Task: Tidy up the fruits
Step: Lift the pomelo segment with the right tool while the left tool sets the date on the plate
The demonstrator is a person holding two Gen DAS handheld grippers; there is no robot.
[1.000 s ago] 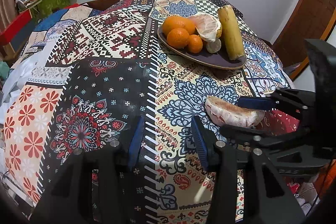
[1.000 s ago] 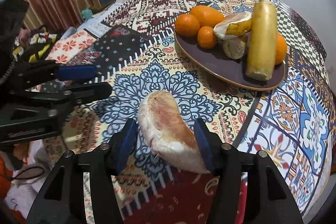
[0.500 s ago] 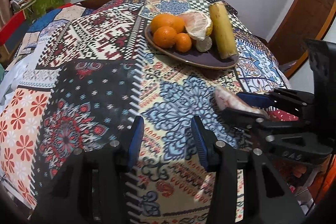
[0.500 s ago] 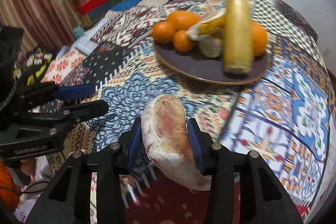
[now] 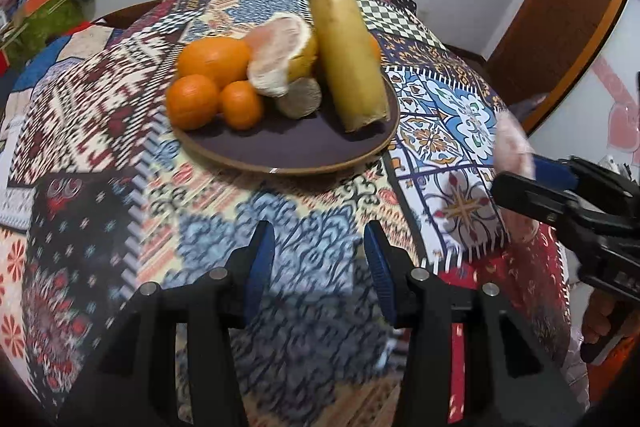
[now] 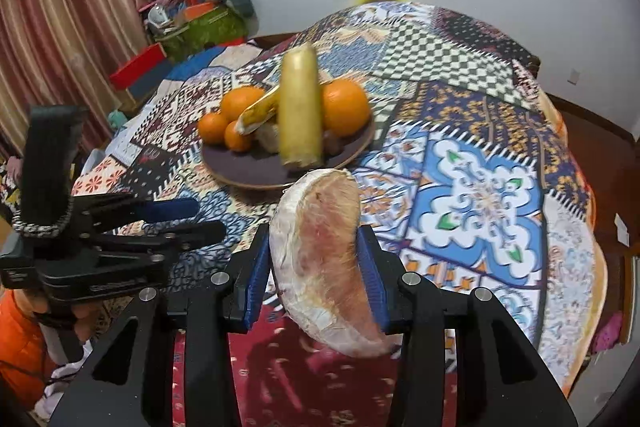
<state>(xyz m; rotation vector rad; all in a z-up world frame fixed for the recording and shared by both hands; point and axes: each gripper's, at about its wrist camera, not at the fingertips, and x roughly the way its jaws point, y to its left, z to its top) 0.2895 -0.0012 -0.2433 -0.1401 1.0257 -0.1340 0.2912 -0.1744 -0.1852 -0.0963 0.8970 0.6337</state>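
My right gripper (image 6: 316, 267) is shut on a peeled pomelo segment (image 6: 320, 259) and holds it above the tablecloth, short of the plate. A dark purple plate (image 6: 248, 175) holds several oranges (image 6: 346, 109), a pomelo piece (image 6: 256, 115) and a long yellow stalk (image 6: 300, 107). My left gripper (image 5: 318, 267) is open and empty, low over the cloth in front of the plate (image 5: 288, 147). In the left wrist view the right gripper (image 5: 536, 175) shows at the right edge with the blurred segment (image 5: 512, 143).
A patterned patchwork cloth (image 6: 480, 187) covers the round table. Boxes and clutter (image 6: 192, 19) stand beyond the table's far left. A wooden door (image 5: 560, 7) is at the right. The table edge falls away at the near side.
My right gripper has closed on the pomelo segment and lifted it off the cloth toward the plate. My left gripper has moved closer to the plate, still open.
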